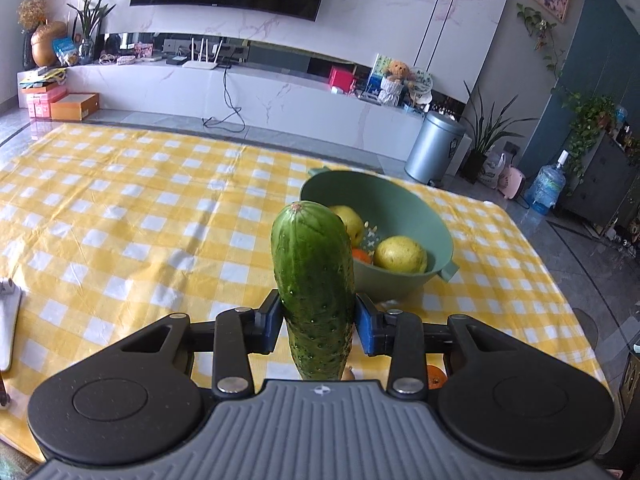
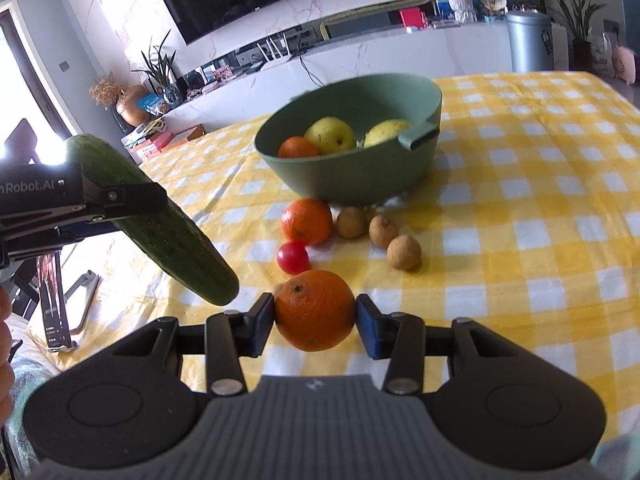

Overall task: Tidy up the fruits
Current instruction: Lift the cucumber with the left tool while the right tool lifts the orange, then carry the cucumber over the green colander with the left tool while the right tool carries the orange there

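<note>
The left gripper [image 1: 316, 322] is seen closed on a long, bumpy dark-green cucumber [image 1: 314, 280], which is pinched between the blue pads and held above the table, its stem end pointing away from the camera. The right gripper [image 2: 315, 318] is clamped on a round orange with a dimpled skin [image 2: 314, 310], gripped at its sides.

Just beyond the held orange, a small red cherry tomato [image 2: 293, 257] is found on the yellow-and-white checked tablecloth [image 2: 540, 200], with a second orange [image 2: 306, 221] behind it. Three small brown longan-like fruits [image 2: 380, 236] are laid in a loose row beside that orange — all near the foot of a sage-green plastic bowl with side handles [image 2: 360, 176]. Inside the bowl, two yellow-green pears [image 2: 330, 134] and a smaller orange fruit [image 2: 298, 147] are held. In the right wrist view, the cucumber is seen tilted — its lower end close to the held orange.
</note>
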Demonstrator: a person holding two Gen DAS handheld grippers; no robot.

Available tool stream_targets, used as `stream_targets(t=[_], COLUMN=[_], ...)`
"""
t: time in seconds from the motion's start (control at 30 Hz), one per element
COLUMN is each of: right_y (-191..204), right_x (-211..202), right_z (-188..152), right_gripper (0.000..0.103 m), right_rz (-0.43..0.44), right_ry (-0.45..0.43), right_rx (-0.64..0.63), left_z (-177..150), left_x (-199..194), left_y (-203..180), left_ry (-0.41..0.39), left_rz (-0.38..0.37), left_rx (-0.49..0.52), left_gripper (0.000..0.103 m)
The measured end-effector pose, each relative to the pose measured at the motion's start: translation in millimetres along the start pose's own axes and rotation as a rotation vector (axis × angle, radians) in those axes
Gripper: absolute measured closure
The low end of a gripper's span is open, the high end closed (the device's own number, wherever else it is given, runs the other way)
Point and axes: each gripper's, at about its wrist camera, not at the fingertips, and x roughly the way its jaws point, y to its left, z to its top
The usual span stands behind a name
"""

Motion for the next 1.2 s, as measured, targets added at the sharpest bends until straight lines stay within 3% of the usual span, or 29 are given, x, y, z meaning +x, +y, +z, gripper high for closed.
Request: stream_targets(t=[0.33,0.63,0.87,1.13,1.2], right_y=[5.2,5.5,-13.2,-32.1,-34.7], right_x=[-20.7,-17.0,-1.8,31.7,40.5], right_z=[52.3,100.4,131.3,155.0,158.4], right_gripper=[0.061,0.061,0.061,0.061,0.061], right_rz=[0.014,-0.018,-0.067,-0.039,-0.037], right_ry=[-0.116,-0.150,-0.126,-0.040,-0.019], right_rx=[-0.067,-0.173,-0.217,-0.258,-0.252], left_z=[40.5,75.1,85.9,84.0,84.4], left_x=[1.4,36.7,84.2,121.1,128.2], left_y=[-17.8,-20.7,-7.8,-0.7,1.0], left_ry=[-0.061,-0.033,0.057,0.141,0.162], left_rz=[-0.069,-0.167,-0.248,-0.273,-0.249], left_rx=[-0.004,-0.073,-0.174,-0.219,-0.228], left_gripper=[0.061,0.061,0.061,0.061,0.061])
